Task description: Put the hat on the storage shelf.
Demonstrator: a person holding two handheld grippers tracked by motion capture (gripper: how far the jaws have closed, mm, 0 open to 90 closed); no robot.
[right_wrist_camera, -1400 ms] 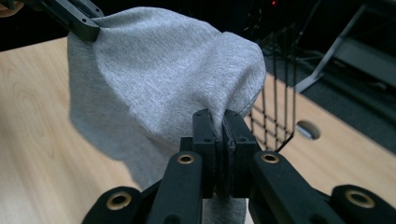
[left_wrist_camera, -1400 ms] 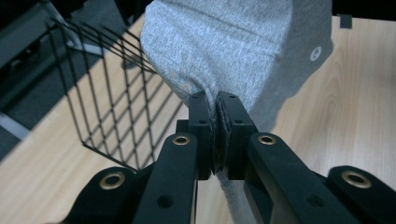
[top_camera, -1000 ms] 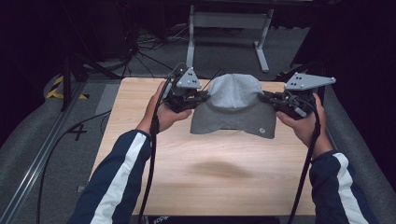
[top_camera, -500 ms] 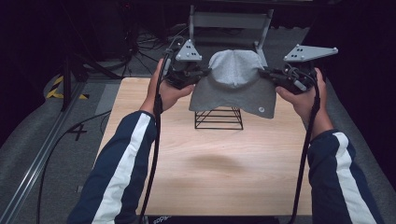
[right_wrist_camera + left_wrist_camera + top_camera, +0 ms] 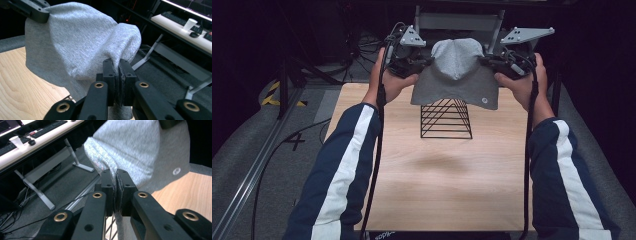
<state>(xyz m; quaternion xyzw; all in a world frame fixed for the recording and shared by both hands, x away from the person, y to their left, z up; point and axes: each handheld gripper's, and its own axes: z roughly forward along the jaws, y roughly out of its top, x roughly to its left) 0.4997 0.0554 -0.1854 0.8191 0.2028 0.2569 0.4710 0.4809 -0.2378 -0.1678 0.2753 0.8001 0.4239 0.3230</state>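
A grey knit hat (image 5: 457, 75) with a small round badge hangs in the air between both hands, above a black wire pyramid stand (image 5: 446, 119) on the wooden table (image 5: 437, 185). My left gripper (image 5: 424, 62) is shut on the hat's left edge; its jaws pinch the grey fabric (image 5: 117, 192). At the hat's right edge my right gripper (image 5: 488, 61) is shut, fabric (image 5: 117, 75) squeezed between its pads. The hat (image 5: 140, 152) bulges upward between the grips, and its lower hem (image 5: 50, 67) hangs free above the stand's tip.
A grey metal frame (image 5: 459, 22) stands behind the table. Cables (image 5: 342, 55) lie on the dark floor at the left. A desk with keyboards and a paper cup (image 5: 16, 142) is off to the side. A rail (image 5: 257, 165) runs along the table's left.
Both grippers have lifted the hat up and away from the person, off the wire stand, which was covered a second ago and now stands bare on the table.
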